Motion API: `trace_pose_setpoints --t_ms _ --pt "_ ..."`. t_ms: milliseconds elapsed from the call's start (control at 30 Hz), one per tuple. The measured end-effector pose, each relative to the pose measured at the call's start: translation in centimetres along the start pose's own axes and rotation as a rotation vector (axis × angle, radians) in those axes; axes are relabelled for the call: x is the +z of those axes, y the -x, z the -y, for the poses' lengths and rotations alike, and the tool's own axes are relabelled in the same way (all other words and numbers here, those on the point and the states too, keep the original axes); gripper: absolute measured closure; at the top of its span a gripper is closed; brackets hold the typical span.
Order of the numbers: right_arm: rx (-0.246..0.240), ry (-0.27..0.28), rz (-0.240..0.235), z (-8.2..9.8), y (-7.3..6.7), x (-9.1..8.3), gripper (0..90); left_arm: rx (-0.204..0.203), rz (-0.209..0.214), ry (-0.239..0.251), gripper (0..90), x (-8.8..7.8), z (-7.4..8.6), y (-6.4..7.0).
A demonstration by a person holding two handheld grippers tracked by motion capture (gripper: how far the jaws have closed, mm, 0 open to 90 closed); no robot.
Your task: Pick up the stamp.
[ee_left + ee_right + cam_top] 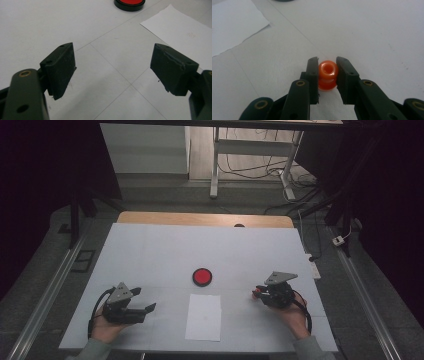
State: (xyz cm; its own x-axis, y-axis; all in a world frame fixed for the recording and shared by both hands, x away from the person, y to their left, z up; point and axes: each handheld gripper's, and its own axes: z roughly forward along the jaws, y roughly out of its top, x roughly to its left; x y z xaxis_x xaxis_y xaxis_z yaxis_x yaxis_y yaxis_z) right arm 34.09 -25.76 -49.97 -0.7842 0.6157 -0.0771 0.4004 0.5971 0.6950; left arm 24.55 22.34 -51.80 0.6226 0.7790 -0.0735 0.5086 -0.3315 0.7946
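My right gripper (pixel 327 65) is shut on a small orange spool-shaped piece (pixel 327 72), with both pads pressed against its sides just above the table. In the high view that gripper (pixel 258 293) is at the right of the white board, held in a hand, and the orange piece (pixel 256 293) shows as a red speck at its tips. At the left, my left gripper (pixel 144 300) lies low over the board in the other hand. Its jaws (pixel 113 70) stand wide apart with nothing between them.
A round red disc with a black rim (pixel 202 276) lies in the middle of the white board (pixel 150 250), and it is ahead of the left gripper (pixel 129 3). A white paper sheet (pixel 203 317) lies between the two hands. The wooden table edge runs behind the board.
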Motion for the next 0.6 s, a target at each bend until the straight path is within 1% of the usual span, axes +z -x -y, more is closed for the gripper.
trace_pose_setpoints --t_ms 133,367,433,500,600 --pt "0.012 0.035 0.000 -0.1 0.0 -0.4 73.0 0.003 0.003 -0.001 20.5 0.0 0.0 0.0" --pt "0.043 0.088 -0.019 -0.2 0.2 -1.1 73.0 0.001 -0.001 -0.003 20.5 0.1 0.0 0.0" --pt "0.054 0.116 -0.029 -0.2 0.2 -1.4 73.0 0.001 0.001 -0.004 20.6 0.1 0.0 0.0" --pt "0.055 0.119 -0.029 -0.2 0.3 -1.5 73.0 0.000 0.001 -0.005 20.5 0.1 0.0 0.0" --pt "0.068 0.142 -0.032 -0.2 0.3 -1.7 73.0 -0.002 0.003 -0.006 20.5 0.1 0.0 0.0"
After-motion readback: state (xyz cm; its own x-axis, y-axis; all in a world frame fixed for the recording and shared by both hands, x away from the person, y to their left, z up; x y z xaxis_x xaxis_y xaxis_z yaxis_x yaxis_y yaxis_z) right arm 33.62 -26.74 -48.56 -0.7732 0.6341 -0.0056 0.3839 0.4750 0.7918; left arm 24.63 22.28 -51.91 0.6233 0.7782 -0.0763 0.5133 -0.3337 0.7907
